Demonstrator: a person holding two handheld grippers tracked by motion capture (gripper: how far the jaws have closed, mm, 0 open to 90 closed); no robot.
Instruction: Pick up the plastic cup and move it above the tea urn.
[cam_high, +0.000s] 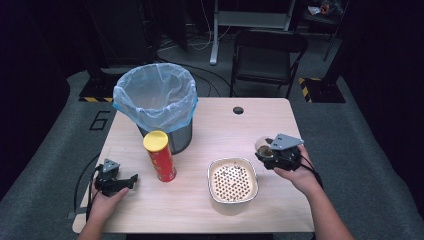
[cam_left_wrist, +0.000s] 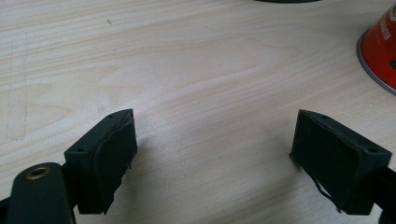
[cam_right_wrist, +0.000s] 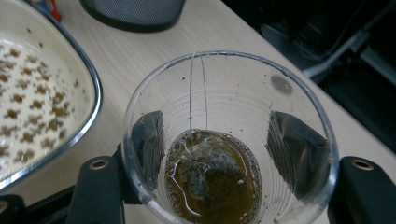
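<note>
Your left tongs (cam_left_wrist: 215, 154) stand apart over bare pale wooden counter (cam_left_wrist: 187, 65), holding nothing; swing them carelessly and the tall red crisp tube with the yellow lid (cam_high: 159, 155) tips. Beyond it, the mesh bin lined with a blue bag (cam_high: 156, 105) stands well apart from your right tongs (cam_right_wrist: 219, 154). These are clamped on the clear plastic cup of brown tea with a teabag (cam_right_wrist: 212, 179), just beside the white perforated metal-rimmed dish (cam_high: 233, 179). Squeeze harder and the thin wall buckles; tilt it and tea spills.
</note>
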